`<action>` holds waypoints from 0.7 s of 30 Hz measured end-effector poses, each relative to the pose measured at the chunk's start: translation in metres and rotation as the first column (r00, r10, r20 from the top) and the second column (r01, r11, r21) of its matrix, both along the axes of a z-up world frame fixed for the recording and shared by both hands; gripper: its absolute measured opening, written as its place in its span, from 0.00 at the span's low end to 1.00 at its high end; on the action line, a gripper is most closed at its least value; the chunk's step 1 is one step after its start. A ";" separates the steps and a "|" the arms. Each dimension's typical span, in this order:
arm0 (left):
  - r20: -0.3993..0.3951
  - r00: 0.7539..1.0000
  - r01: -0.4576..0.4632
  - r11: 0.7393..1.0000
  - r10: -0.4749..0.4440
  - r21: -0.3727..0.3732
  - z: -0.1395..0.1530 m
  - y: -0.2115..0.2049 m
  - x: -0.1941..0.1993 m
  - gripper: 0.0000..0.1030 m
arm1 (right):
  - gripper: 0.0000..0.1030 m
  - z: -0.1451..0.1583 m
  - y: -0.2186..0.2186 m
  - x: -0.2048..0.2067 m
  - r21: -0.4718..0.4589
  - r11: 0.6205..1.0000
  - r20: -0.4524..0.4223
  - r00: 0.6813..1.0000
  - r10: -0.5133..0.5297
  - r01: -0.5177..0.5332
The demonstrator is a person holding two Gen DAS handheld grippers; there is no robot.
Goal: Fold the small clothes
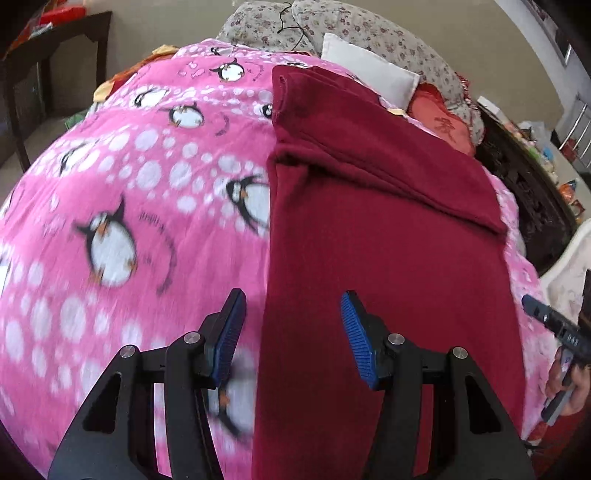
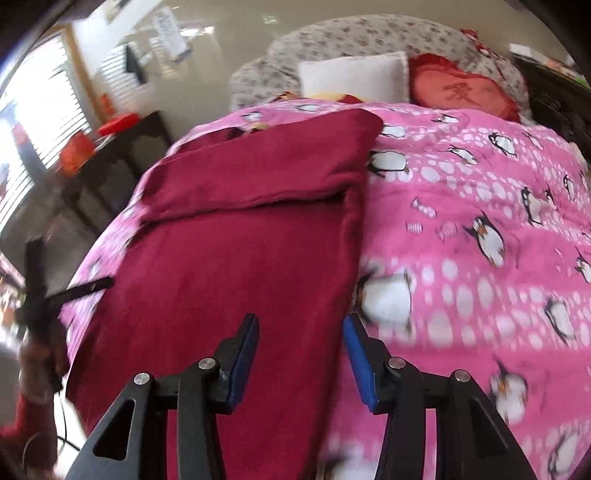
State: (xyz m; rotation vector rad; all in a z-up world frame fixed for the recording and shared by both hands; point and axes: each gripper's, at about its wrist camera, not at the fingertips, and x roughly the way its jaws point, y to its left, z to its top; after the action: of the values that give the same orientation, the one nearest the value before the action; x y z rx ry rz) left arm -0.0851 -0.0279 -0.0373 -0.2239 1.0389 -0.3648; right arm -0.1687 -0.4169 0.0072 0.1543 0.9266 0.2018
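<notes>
A dark red garment point(image 1: 369, 229) lies spread flat on a pink penguin-print blanket point(image 1: 129, 192) that covers the bed, with its far end folded back over itself in a thick band. Its near end runs out of the frame in both views, so its full shape cannot be made out.

The left tool point(image 1: 291, 328) hangs over the garment's left edge with its blue pads apart and nothing between them. The right tool point(image 2: 301, 350) hangs over the right edge, likewise parted and empty. Whether either one brushes the cloth is hard to judge through the blur.

Beyond the blanket sit a white pillow point(image 2: 354, 75) and a red cushion point(image 2: 465, 92), both partly hidden, against flowered bedding point(image 1: 369, 33). A dark side table point(image 2: 122, 147) stands at the edge, smeared.
</notes>
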 end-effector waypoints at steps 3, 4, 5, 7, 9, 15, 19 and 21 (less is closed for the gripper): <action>-0.015 1.000 0.007 1.000 -0.008 -0.009 0.003 0.009 -0.021 0.52 | 0.47 0.001 0.000 -0.037 0.024 0.999 -0.022 0.999 0.049 -0.048; -0.018 1.000 0.011 1.000 -0.012 -0.006 0.004 0.011 -0.028 0.52 | 0.47 -0.001 -0.001 -0.049 0.035 0.998 -0.037 0.997 0.061 -0.060; -0.024 1.000 0.017 1.000 -0.017 -0.001 0.004 0.013 -0.037 0.52 | 0.47 -0.004 -0.001 -0.062 0.053 0.996 -0.061 0.995 0.073 -0.070; -0.050 0.998 0.033 0.999 -0.033 -0.008 0.003 0.014 -0.050 0.52 | 0.48 -0.011 -0.002 -0.076 0.083 0.993 -0.095 0.991 0.094 -0.086; -0.082 0.996 0.043 0.999 -0.045 -0.030 0.001 0.016 -0.062 0.52 | 0.48 -0.019 -0.001 -0.091 0.099 0.990 -0.117 0.987 0.108 -0.096; -0.108 0.993 0.043 0.997 -0.049 -0.059 -0.002 0.023 -0.095 0.61 | 0.52 -0.031 0.000 -0.126 0.143 0.983 -0.114 0.985 0.132 -0.115; -0.130 0.991 0.029 0.996 -0.040 -0.083 -0.003 0.027 -0.105 0.67 | 0.55 -0.034 -0.003 -0.130 0.234 0.963 -0.099 0.982 0.159 -0.133; -0.127 0.991 0.034 0.997 -0.043 -0.073 -0.004 0.024 -0.108 0.67 | 0.55 -0.040 0.001 -0.130 0.294 0.941 -0.097 0.974 0.203 -0.166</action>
State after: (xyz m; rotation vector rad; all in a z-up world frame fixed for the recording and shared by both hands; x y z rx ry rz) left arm -0.1936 -0.0038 -0.0409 -0.2946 1.1596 -0.4270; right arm -0.2991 -0.4160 -0.0331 0.3495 1.0356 0.5057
